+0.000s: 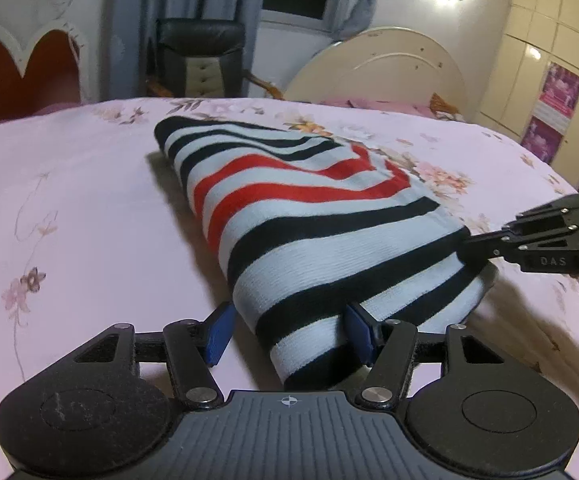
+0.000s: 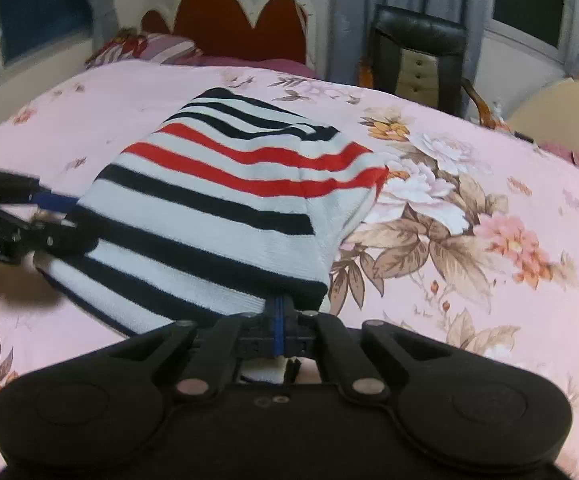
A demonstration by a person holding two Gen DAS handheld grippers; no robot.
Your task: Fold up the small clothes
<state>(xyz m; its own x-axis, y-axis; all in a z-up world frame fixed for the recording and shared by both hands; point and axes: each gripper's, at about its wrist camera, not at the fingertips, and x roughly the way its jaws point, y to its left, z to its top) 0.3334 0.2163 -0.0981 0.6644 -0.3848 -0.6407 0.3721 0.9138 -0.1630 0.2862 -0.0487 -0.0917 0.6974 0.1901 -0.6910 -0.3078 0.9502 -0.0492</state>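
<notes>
Left gripper [image 1: 287,334]: jaws apart, straddling the garment's near-left corner, blue pads [image 1: 219,334] beside the fabric.
Striped garment [image 1: 309,216]: folded, lying on the floral bedsheet [image 1: 89,220].
Right gripper [image 2: 279,312]: jaws together, clamped on the garment's near-right hem.

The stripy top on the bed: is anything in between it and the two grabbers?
Nothing is. The right gripper is already shut on the striped top's edge, and the left gripper's blue pads straddle its near corner.

Two close wrist views, shared garment [image 1: 329,216]
</notes>
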